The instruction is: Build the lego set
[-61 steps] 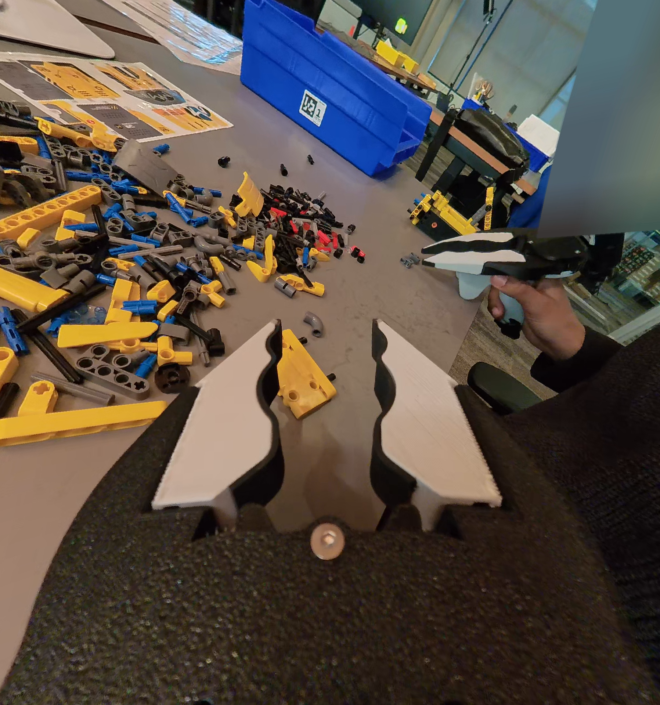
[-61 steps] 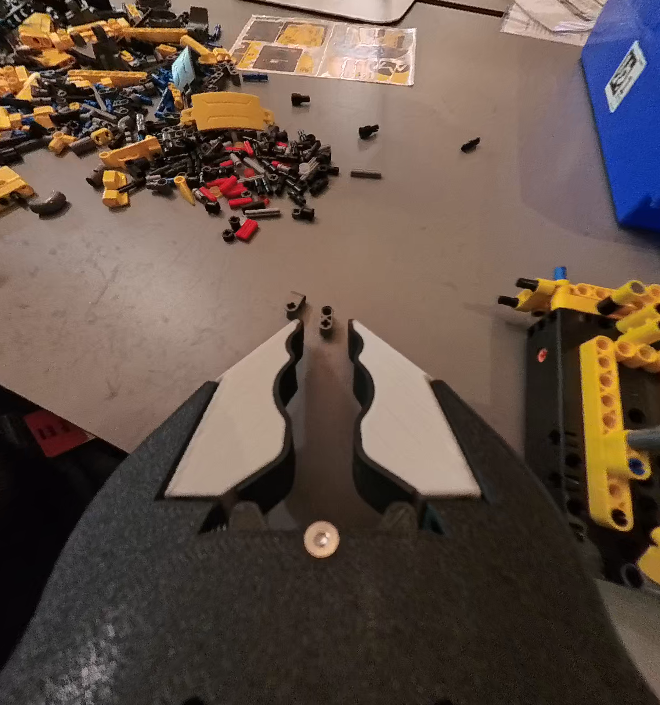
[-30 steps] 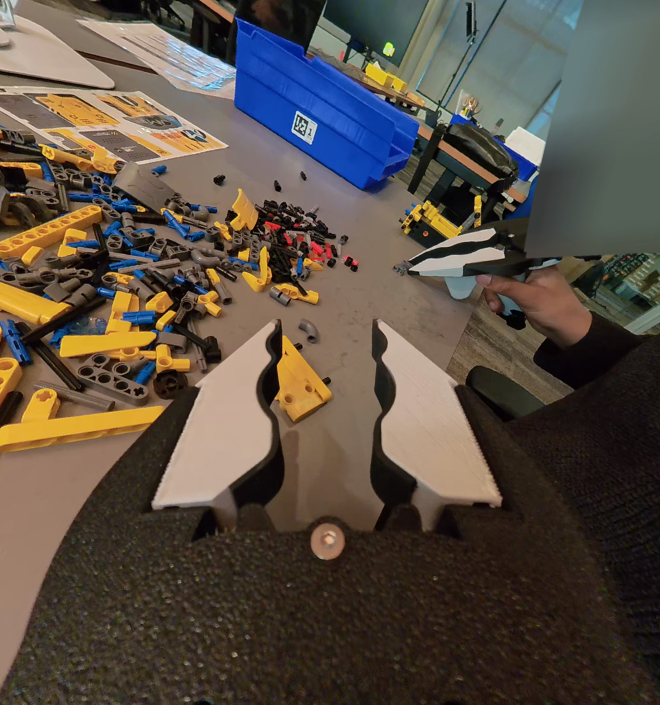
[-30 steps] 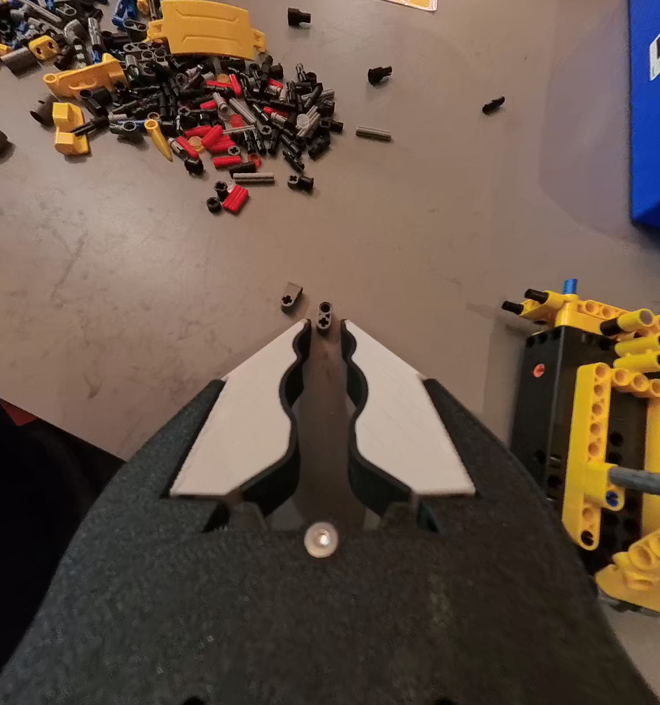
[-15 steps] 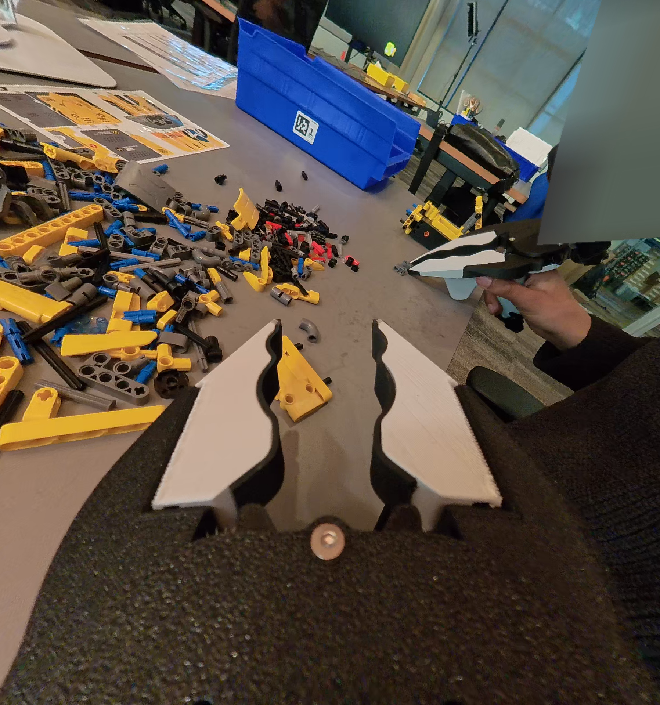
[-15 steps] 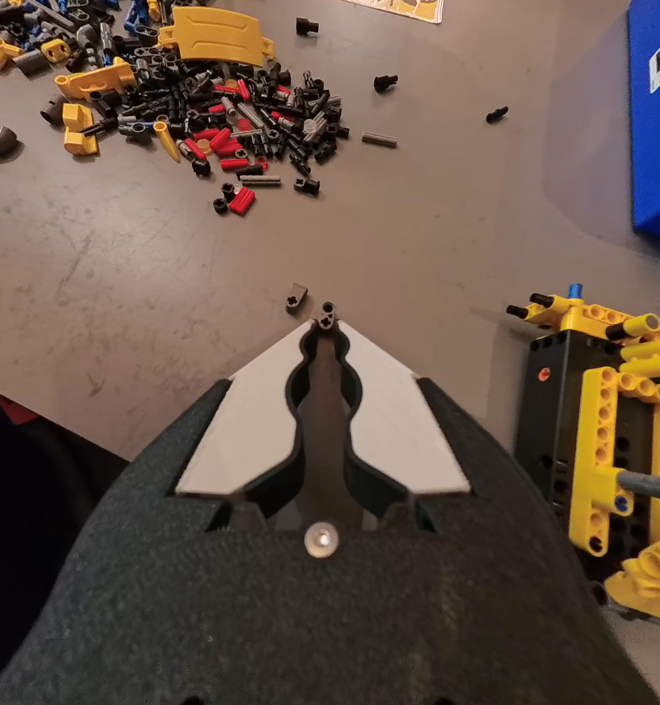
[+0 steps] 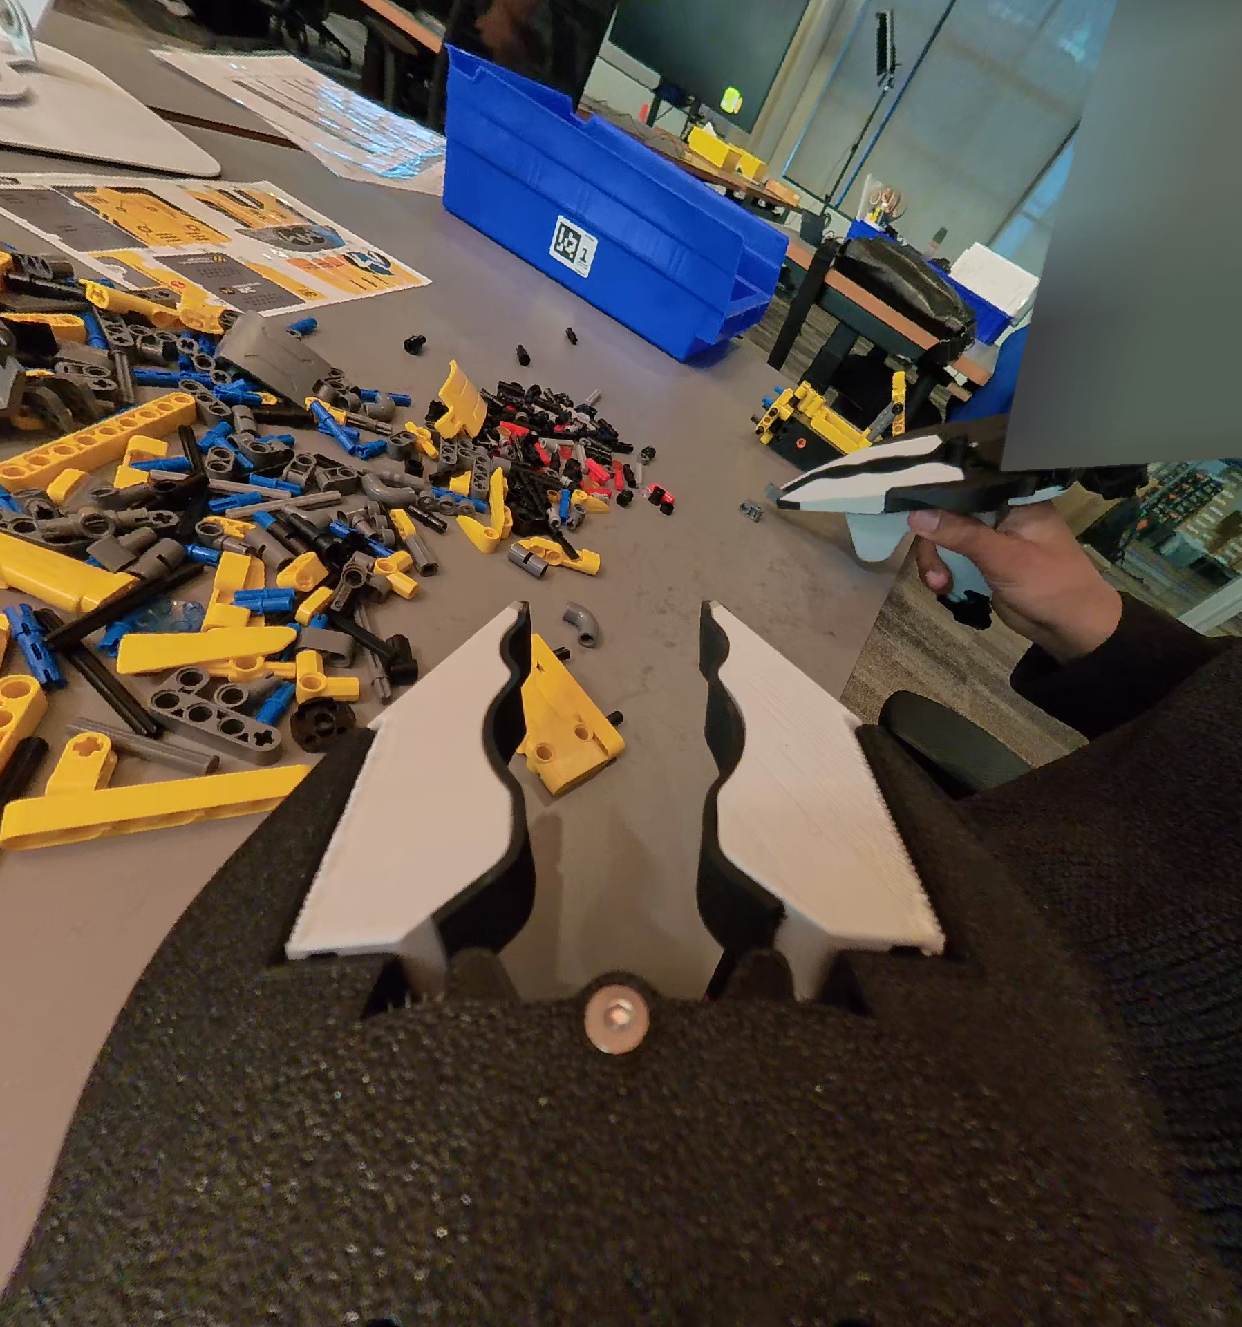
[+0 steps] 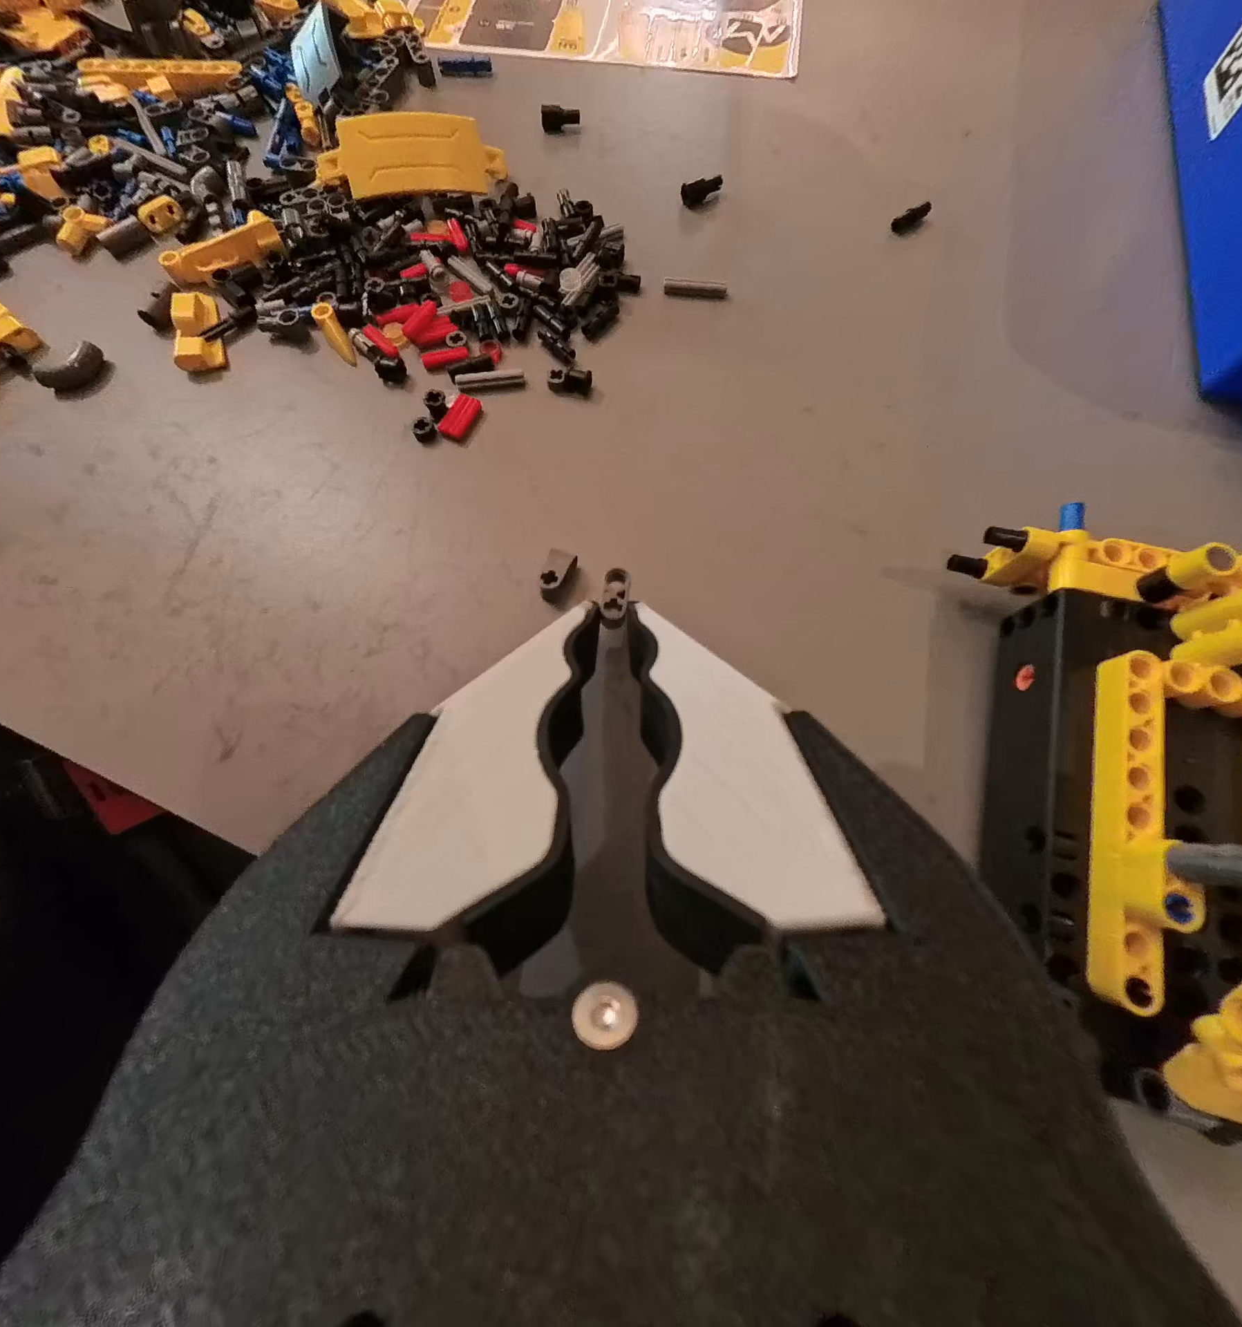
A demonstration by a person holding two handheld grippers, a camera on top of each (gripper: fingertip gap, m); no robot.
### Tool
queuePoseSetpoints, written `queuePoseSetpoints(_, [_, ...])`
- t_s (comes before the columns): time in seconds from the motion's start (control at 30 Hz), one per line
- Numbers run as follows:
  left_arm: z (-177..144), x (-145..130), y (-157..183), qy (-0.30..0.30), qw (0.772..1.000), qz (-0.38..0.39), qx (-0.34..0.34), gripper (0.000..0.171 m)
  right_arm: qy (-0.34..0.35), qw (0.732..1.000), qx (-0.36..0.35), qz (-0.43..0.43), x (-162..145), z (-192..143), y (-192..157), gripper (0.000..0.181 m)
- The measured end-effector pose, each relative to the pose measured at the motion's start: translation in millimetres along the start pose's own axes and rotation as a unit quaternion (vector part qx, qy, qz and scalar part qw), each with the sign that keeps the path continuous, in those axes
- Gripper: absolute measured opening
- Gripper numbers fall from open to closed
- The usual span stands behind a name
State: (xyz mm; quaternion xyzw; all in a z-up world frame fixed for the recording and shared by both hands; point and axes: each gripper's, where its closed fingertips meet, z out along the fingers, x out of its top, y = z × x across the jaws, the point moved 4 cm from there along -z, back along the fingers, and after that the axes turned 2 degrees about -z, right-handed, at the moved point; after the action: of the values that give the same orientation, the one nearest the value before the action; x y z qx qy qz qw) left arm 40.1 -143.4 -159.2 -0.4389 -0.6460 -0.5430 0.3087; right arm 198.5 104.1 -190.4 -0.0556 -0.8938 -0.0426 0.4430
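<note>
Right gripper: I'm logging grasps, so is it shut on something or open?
Shut: the right gripper pinches a small dark grey two-hole connector piece between its fingertips, beside another grey piece lying on the table.

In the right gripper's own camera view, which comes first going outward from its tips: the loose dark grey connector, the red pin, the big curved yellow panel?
1. Dark grey connector, just left of the right gripper.
2. Red pin, at the pile's near edge.
3. Curved yellow panel, at the pile's far side.
</note>
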Motion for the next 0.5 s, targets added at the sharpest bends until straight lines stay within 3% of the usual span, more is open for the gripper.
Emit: queuePoseSetpoints(0.5, [-0.4,0.2,0.5,0.002,1.000,0.002,-0.001,0.046,-0.030,0.998,-0.022,-0.056,-0.5,9.9,-6.9,0.008])
